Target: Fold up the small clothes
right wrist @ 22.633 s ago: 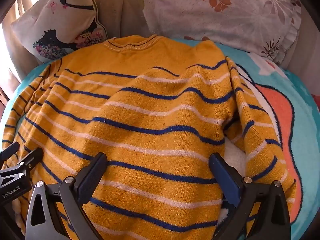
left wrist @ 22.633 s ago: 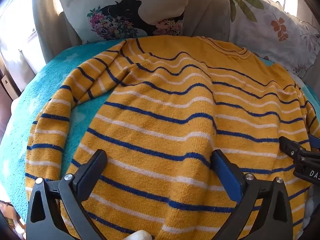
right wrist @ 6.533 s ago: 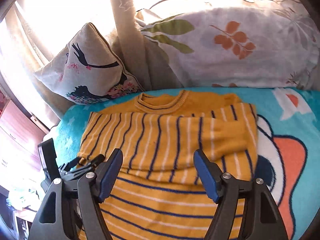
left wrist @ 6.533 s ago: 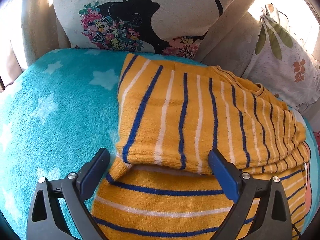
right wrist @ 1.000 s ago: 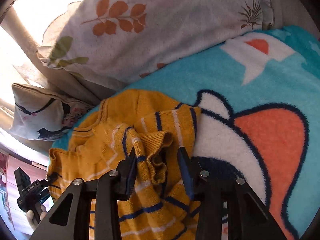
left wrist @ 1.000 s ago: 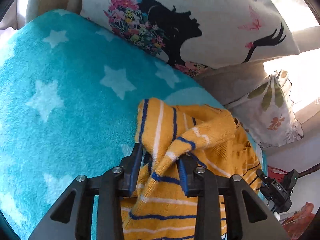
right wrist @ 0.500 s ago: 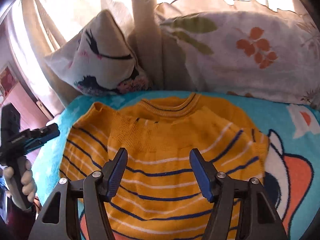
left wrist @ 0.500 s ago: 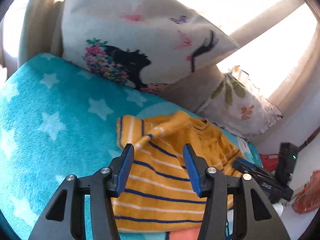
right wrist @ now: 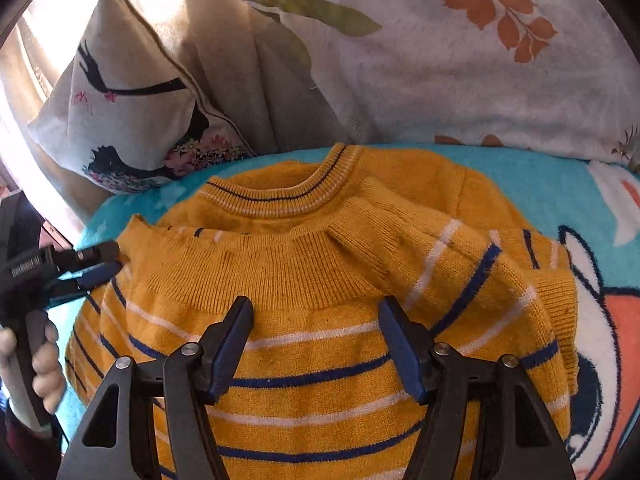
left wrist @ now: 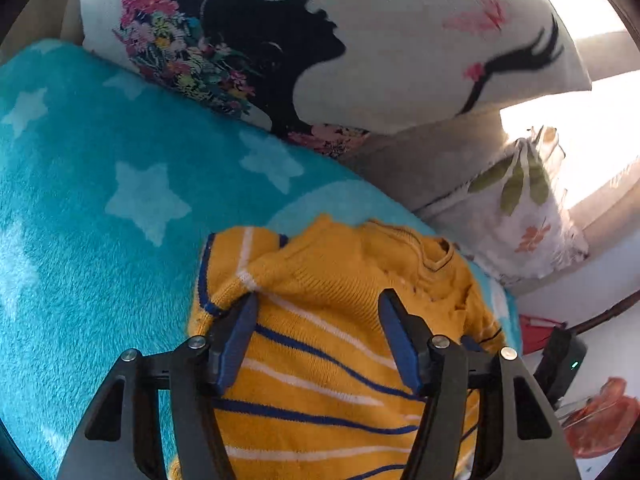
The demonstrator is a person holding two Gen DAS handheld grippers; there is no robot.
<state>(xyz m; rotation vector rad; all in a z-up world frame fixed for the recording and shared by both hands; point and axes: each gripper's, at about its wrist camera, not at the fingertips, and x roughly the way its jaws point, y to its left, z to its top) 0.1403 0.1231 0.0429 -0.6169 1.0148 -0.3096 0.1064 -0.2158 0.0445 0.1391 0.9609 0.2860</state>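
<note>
A yellow sweater (right wrist: 320,320) with blue and white stripes lies folded on a turquoise blanket (left wrist: 100,200), its hem doubled up toward the collar (right wrist: 280,196). It also shows in the left wrist view (left wrist: 332,340). My left gripper (left wrist: 318,320) is open, hovering over the sweater's left corner; it also shows at the left of the right wrist view (right wrist: 100,264). My right gripper (right wrist: 316,324) is open and empty just above the folded hem.
A cushion with a woman's profile (left wrist: 320,40) and a leaf-print pillow (right wrist: 460,60) stand behind the sweater. The blanket's orange and white picture (right wrist: 616,320) lies to the right. A red object (left wrist: 600,420) sits off the bed at right.
Both grippers let go of the sweater corners and opened. The lower half now lies folded up over the top. Both grippers have come in closer over the sweater.
</note>
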